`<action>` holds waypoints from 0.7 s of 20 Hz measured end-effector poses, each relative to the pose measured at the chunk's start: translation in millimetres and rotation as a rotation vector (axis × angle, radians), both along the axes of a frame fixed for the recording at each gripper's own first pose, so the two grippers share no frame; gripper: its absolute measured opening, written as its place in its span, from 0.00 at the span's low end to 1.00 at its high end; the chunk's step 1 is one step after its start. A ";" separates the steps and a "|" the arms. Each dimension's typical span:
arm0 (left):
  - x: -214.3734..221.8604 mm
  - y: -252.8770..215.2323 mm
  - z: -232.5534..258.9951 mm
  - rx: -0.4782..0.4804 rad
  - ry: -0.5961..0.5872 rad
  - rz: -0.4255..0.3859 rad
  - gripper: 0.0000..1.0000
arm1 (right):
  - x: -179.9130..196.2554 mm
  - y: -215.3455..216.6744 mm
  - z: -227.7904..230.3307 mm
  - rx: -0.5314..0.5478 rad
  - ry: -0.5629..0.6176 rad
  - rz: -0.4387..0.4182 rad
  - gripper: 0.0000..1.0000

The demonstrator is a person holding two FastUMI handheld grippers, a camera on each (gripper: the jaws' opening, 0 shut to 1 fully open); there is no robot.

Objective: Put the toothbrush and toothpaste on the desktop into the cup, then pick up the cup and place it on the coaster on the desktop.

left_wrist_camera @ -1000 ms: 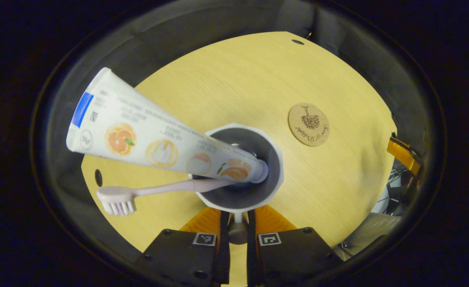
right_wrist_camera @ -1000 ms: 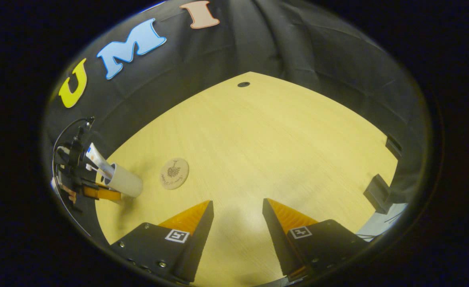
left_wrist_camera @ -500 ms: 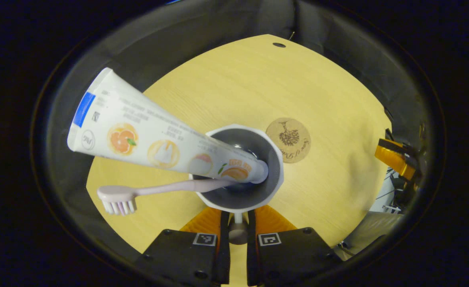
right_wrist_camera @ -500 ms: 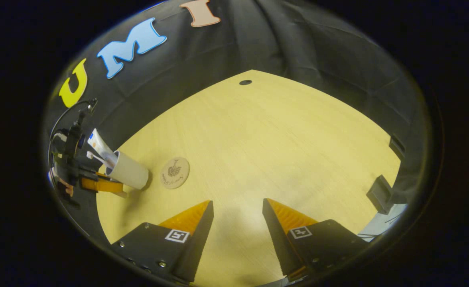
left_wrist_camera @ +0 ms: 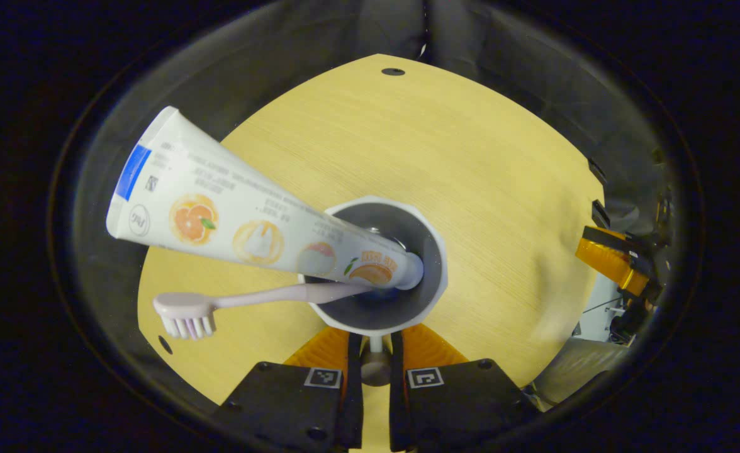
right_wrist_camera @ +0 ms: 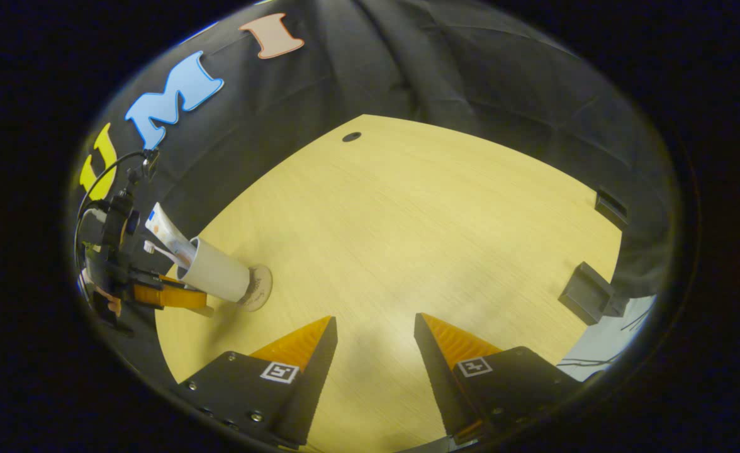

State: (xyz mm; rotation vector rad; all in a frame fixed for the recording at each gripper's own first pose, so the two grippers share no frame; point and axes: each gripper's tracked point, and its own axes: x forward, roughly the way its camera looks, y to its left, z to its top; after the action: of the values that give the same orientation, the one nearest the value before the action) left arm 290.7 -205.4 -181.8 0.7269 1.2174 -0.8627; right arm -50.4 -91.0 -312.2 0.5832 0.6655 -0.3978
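Observation:
In the left gripper view a white cup (left_wrist_camera: 436,270) sits dead centre with my left gripper (left_wrist_camera: 375,352) shut on a stub at its near rim. A white toothpaste tube (left_wrist_camera: 219,211) with orange fruit pictures and a pale pink toothbrush (left_wrist_camera: 187,311) lean out of the cup to the left. In the right gripper view the cup (right_wrist_camera: 219,274) stands tilted over the round cork coaster (right_wrist_camera: 260,286), covering part of it, with the left gripper (right_wrist_camera: 187,299) beside it. Whether the cup touches the coaster I cannot tell. My right gripper (right_wrist_camera: 374,318) is open over bare table.
The light wooden table (right_wrist_camera: 420,214) has a cable hole at its far edge (right_wrist_camera: 351,136). A small black box (right_wrist_camera: 587,292) sits near the table's right edge. One of the right gripper's fingers (left_wrist_camera: 609,258) shows at the table's right edge.
My left gripper has carried the cup sideways until it is over the coaster, which has slipped out of sight beneath the cup in the left gripper view. The right gripper stays open, turned slightly.

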 end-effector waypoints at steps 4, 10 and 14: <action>-2.1 2.0 0.4 0.008 0.013 -0.006 0.24 | -6.1 -7.6 4.5 0.017 -0.003 -0.040 0.76; 0.3 2.3 -1.2 0.011 -0.015 0.004 0.24 | -12.8 -18.1 4.0 0.028 -0.006 -0.053 0.76; -0.9 2.5 -4.0 0.012 -0.020 0.015 0.28 | -13.7 -20.5 7.2 0.032 -0.011 -0.056 0.76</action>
State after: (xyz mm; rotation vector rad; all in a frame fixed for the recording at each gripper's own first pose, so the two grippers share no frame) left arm 289.8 -202.9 -185.7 0.7336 1.2098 -0.8352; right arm -64.2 -111.5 -305.0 0.6354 0.6472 -0.4365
